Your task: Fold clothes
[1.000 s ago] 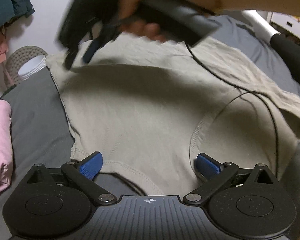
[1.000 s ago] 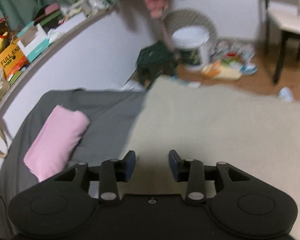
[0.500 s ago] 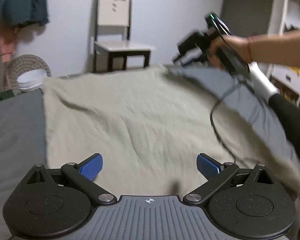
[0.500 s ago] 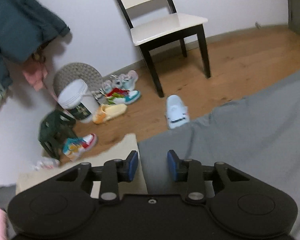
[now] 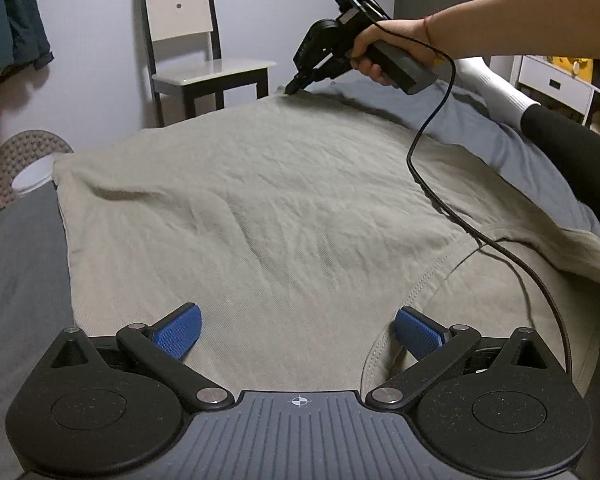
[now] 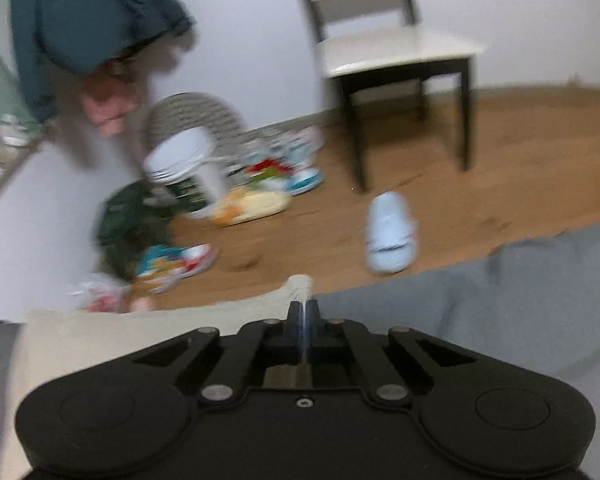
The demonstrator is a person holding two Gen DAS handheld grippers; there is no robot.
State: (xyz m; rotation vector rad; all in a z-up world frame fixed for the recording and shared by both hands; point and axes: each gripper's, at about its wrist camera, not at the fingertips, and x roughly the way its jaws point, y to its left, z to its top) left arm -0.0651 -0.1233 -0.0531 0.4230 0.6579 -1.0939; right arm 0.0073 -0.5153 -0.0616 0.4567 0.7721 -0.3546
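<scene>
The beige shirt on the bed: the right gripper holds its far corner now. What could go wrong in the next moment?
1. The right gripper is shut on only the tip of the beige shirt, so the corner may slip out when pulled.
2. Its black cable lies across the shirt and could get folded in or drag the cloth.
3. The left gripper is open near the collar and pins nothing, so the whole shirt might slide.

No readable text, label, brand or number can be made out on anything shown in either camera view.
</scene>
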